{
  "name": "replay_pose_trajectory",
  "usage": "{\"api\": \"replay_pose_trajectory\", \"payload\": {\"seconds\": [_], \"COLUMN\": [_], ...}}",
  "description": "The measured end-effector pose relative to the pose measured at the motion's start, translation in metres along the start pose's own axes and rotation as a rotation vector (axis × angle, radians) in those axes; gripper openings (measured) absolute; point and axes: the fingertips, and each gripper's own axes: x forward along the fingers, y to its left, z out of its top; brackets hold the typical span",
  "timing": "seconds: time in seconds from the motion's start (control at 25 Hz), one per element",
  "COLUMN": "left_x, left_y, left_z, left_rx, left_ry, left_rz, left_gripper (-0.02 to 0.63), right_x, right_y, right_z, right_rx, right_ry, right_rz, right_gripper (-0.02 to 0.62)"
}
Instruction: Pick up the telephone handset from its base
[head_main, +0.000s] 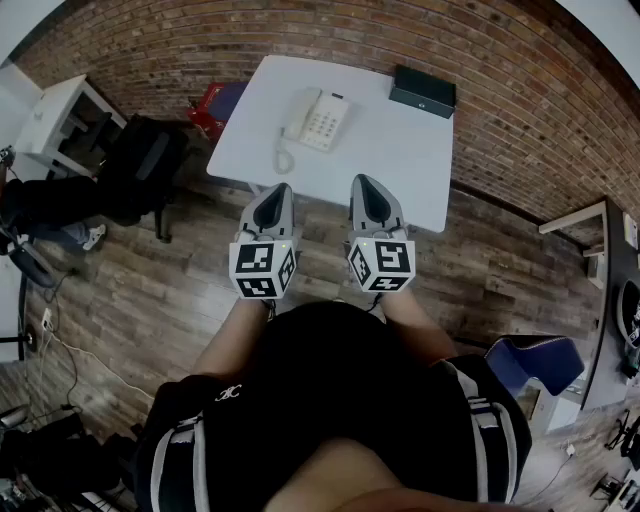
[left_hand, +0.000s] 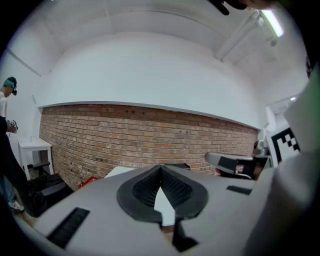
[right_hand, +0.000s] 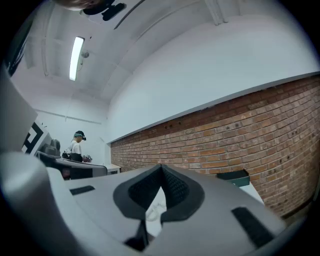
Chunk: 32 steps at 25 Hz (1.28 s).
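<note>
A white telephone (head_main: 318, 121) sits on the white table (head_main: 400, 160), its handset (head_main: 296, 114) resting in the cradle on the base's left side, and a coiled cord (head_main: 283, 156) trails toward the near edge. Both grippers hover side by side in front of the table's near edge, well short of the phone. My left gripper (head_main: 280, 188) (left_hand: 161, 169) is shut with nothing between its pads. My right gripper (head_main: 363, 181) (right_hand: 161, 169) is also shut and empty. In the right gripper view, a bit of the cord (right_hand: 154, 213) shows through the gap below the pads.
A black box (head_main: 423, 90) (right_hand: 231, 177) lies at the table's far right corner, by the brick wall. A red item (head_main: 212, 106), a black chair (head_main: 140, 165) and a white shelf (head_main: 58, 115) stand to the left. A blue chair (head_main: 535, 360) is at right. A person (right_hand: 76, 146) stands far off.
</note>
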Motion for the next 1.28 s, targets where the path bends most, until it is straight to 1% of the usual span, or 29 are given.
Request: {"api": "replay_pose_trajectory", "payload": {"seconds": [0.2, 0.36, 0.56, 1.0, 1.28], "left_x": [0.001, 0.001, 0.006, 0.015, 0.032], "left_y": [-0.002, -0.007, -0.017, -0.044, -0.033], "left_z": [0.001, -0.001, -0.002, -0.015, -0.013], "left_rx": [0.001, 0.001, 0.005, -0.006, -0.002], "left_ry": [0.001, 0.008, 0.011, 0.024, 0.017], "left_rz": [0.003, 0.007, 0.017, 0.077, 0.090], "left_gripper": [0.000, 0.000, 0.000, 0.000, 0.000], "right_x": [0.000, -0.003, -0.006, -0.013, 0.003], "right_y": [-0.002, -0.004, -0.012, -0.033, -0.035], "right_z": [-0.001, 0.002, 0.002, -0.009, -0.011], "right_rx": [0.020, 0.058, 0.059, 0.067, 0.070], "right_ry": [0.003, -0.016, -0.017, 0.010, 0.005], "right_rz": [0.001, 0.018, 0.038, 0.108, 0.121], "right_gripper": [-0.003, -0.002, -0.002, -0.002, -0.002]}}
